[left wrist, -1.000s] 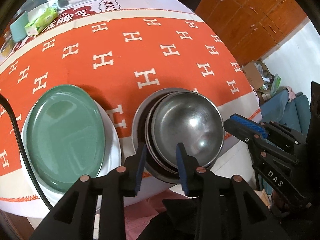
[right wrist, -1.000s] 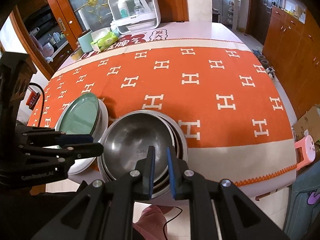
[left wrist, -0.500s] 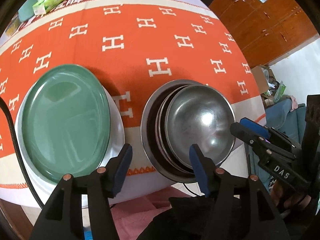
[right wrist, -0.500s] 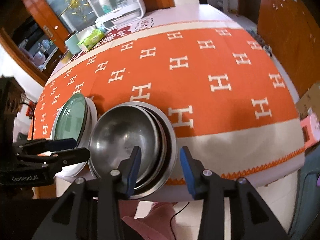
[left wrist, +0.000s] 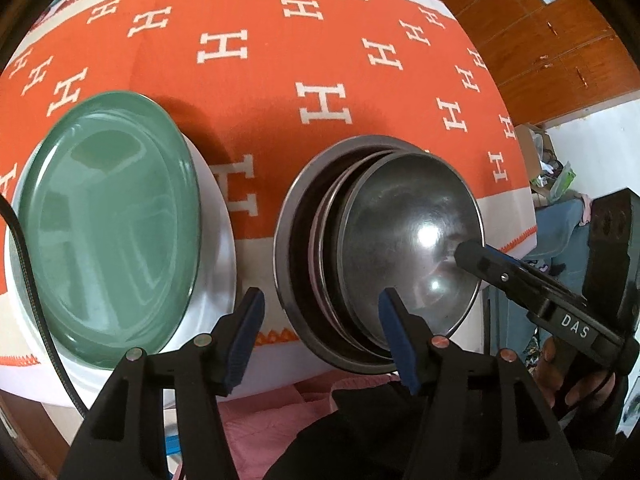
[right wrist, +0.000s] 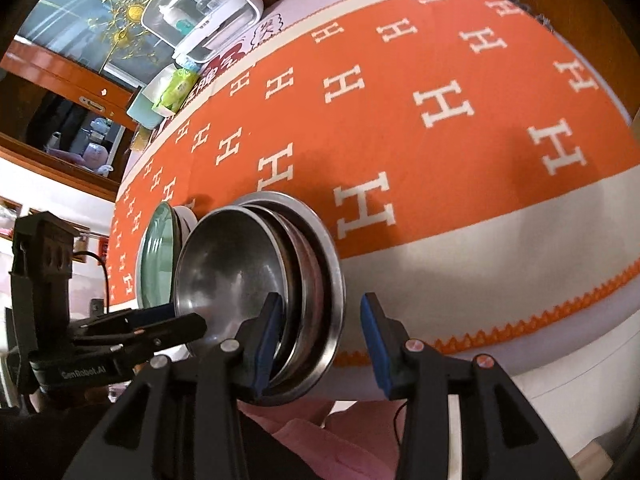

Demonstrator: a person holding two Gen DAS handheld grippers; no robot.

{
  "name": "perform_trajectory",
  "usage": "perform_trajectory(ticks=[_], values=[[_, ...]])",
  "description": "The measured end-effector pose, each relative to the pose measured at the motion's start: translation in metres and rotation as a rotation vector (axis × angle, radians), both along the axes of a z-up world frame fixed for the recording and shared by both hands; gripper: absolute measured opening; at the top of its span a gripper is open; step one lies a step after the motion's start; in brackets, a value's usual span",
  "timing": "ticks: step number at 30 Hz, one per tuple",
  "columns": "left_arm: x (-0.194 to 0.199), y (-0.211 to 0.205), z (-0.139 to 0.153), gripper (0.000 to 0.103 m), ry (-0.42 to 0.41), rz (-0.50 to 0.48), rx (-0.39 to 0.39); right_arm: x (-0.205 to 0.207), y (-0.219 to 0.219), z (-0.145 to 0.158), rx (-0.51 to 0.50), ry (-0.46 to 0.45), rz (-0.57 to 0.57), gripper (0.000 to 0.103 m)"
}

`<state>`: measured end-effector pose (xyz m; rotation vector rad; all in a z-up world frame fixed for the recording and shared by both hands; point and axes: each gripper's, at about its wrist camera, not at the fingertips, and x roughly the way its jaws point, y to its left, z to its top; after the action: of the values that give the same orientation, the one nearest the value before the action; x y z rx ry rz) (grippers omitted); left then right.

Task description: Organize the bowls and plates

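Fingers, left gripper (left wrist: pixel 320 328): mine, spread, straddling the steel bowls' (left wrist: pixel 404 240) near rim.
Fingers, right gripper (right wrist: pixel 320 336): mine, spread, holding nothing.
Green plate (left wrist: pixel 108 224): on white plate (left wrist: pixel 218 248).

In the left wrist view, a stack of plates (left wrist: pixel 108 220) sits at left on the bench (left wrist: pixel 280 60). A nest of bowls (left wrist: pixel 380 256) sits just right of it, near the bench's lower edge. A box (right wrist: pixel 200 8) stands at the far end, upper left in the right wrist view.

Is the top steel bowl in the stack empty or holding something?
Empty. The top steel bowl shows only bare, shiny metal inside in both wrist views, with glare spots and nothing resting in it.
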<state>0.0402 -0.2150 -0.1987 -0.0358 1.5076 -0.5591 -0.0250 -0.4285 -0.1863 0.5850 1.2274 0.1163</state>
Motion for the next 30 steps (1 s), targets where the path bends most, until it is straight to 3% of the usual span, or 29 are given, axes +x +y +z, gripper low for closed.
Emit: perform_trajectory(ticks=[10, 14, 30], values=[[-0.003, -0.008, -0.009, 0.056, 0.037, -0.032, 0.006, 0.007, -0.003, -0.013, 0.069, 0.029, -0.006, 0.04], [-0.002, -0.009, -0.01, 0.055, 0.045, -0.031, -0.006, 0.007, -0.004, -0.012, 0.074, 0.022, 0.002, 0.03], [-0.006, -0.009, -0.011, 0.051, 0.03, -0.061, 0.009, 0.007, 0.004, -0.007, 0.026, 0.031, 0.007, 0.027]])
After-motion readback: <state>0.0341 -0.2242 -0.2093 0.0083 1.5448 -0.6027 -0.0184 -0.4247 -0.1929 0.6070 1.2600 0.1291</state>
